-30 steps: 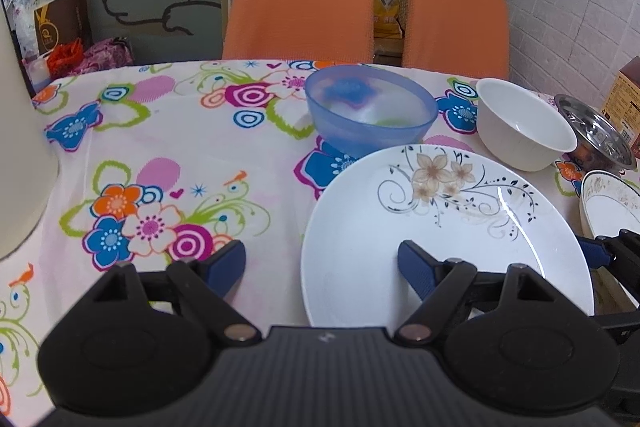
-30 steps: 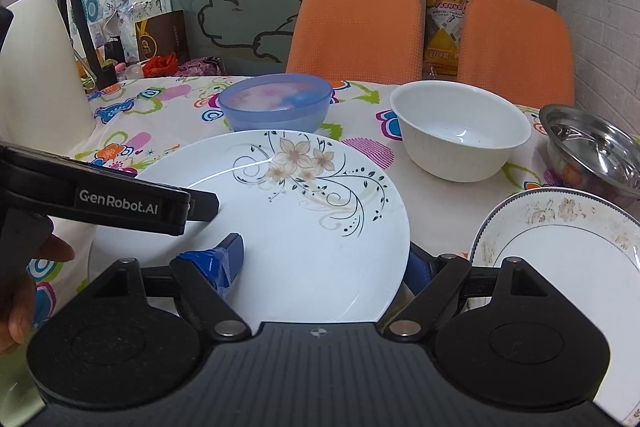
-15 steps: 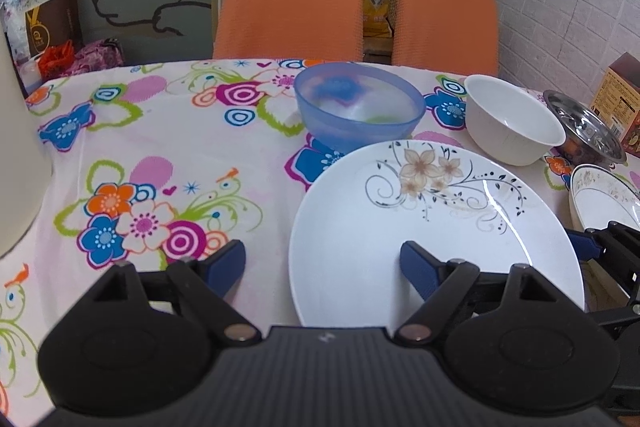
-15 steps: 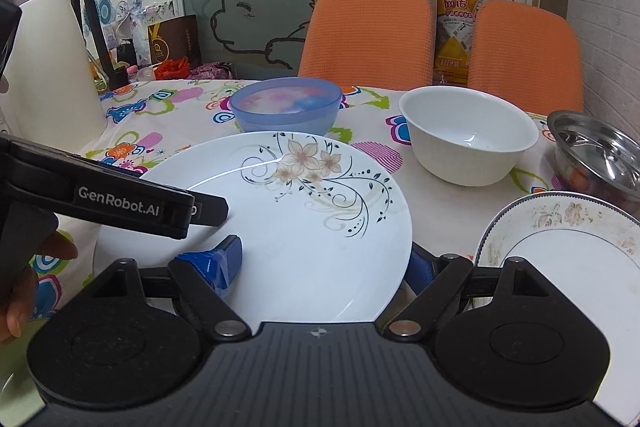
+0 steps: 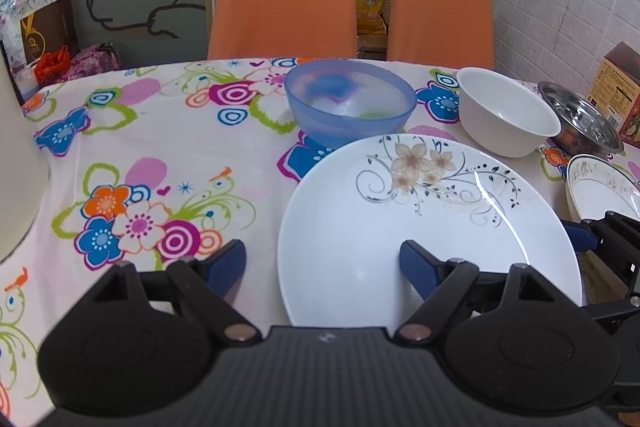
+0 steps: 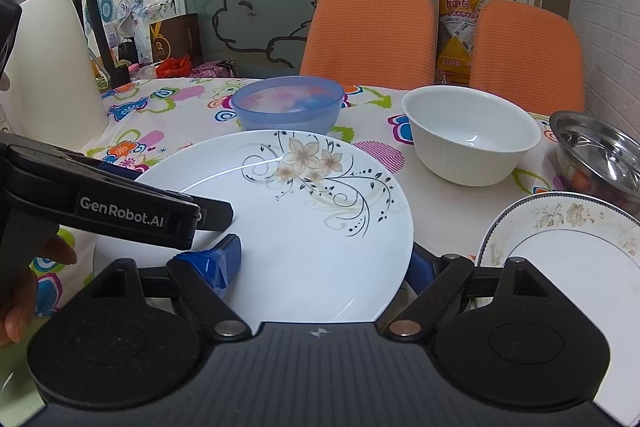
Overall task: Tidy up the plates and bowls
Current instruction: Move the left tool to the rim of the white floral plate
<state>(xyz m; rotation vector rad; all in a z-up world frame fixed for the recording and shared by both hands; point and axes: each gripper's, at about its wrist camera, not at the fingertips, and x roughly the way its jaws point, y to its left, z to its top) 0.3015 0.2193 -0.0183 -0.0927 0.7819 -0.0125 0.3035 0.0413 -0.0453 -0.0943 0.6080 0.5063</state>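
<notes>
Porcelain showed first: the flowered plate (image 5: 432, 227) lay on the flowered tablecloth (image 5: 160, 163), just in front of the blue bowl (image 5: 348, 103) and left of the white bowl (image 5: 504, 115), with a rimmed plate (image 6: 568, 251) just beside it on the right and a steel bowl (image 6: 600, 151) beyond. The left gripper (image 5: 322, 259) stood spread wide, its right finger over the plate's face and its left finger over bare cloth, gripping nothing. The right gripper (image 6: 326, 263) also stood spread, its fingers on either side of the plate's near right edge; whether they touched the rim I could not tell. Judged from this, the step was to lift the flowered plate for stacking, probably onto the rimmed plate. Done well, one finger should slide under the rim and one over it, closing firmly before any lift, since glazed porcelain would slip, and the plate should stay level, clear of both bowls.
</notes>
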